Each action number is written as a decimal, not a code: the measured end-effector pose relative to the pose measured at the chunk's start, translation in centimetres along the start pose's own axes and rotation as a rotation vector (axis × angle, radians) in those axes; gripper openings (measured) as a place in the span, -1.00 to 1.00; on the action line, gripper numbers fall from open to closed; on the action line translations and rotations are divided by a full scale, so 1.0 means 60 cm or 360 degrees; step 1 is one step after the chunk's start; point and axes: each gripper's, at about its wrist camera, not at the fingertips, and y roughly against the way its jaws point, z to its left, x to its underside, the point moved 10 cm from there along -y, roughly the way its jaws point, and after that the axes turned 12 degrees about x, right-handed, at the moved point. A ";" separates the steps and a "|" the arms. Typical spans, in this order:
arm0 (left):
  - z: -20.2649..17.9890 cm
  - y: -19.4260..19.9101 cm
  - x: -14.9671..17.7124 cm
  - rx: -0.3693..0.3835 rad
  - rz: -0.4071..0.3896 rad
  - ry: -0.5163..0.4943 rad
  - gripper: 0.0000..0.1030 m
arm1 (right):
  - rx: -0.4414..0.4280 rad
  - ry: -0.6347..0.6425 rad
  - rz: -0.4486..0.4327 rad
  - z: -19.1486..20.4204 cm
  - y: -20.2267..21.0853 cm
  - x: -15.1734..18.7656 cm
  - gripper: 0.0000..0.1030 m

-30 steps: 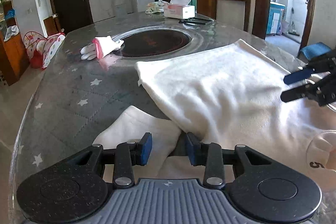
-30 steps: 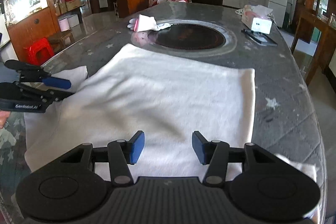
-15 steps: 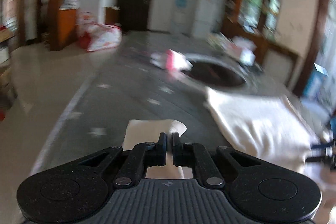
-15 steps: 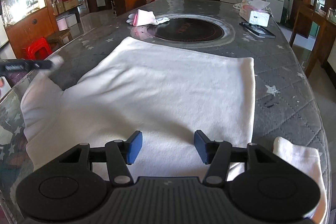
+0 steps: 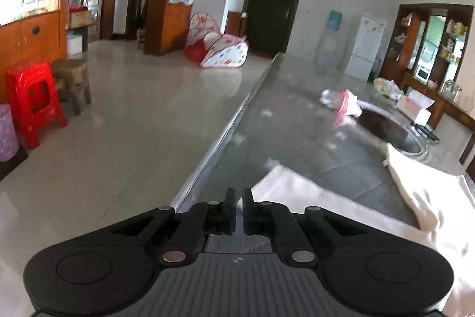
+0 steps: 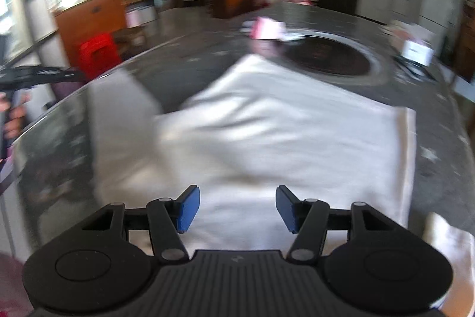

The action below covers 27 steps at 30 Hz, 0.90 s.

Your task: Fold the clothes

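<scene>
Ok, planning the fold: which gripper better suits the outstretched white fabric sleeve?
Left: the left gripper, shut, sits at the white sleeve's end; the right gripper is open over the garment's body.

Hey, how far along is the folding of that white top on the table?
Early on. Done: the top lies spread flat on the table. In hand: the left tongs are shut beside one sleeve, laid out sideways; whether they pinch it is unclear. The right tongs hang open over the near edge, empty. Left: no fold shows yet, so sleeves and body.
</scene>
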 end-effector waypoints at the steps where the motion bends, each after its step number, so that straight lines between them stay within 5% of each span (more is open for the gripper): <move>1: -0.002 0.002 0.003 0.0010 0.0005 0.0003 -0.92 | -0.0020 0.0040 0.0003 0.015 0.000 0.002 0.12; 8: -0.086 0.000 0.002 0.0228 0.0058 -0.0098 -0.91 | -0.0083 0.0221 0.0019 0.083 0.004 0.024 0.09; 18: -0.344 -0.052 0.034 0.0831 0.0245 -0.0272 -0.90 | -0.0103 0.0192 0.0022 0.091 0.008 0.028 0.09; 22: -0.396 -0.074 0.047 0.0924 0.0284 -0.0313 -0.90 | -0.0108 0.0180 0.0017 0.090 0.007 0.029 0.10; 27: -0.394 -0.112 0.064 0.0897 0.0368 -0.0275 -0.90 | -0.0119 0.0173 0.0010 0.088 0.007 0.029 0.10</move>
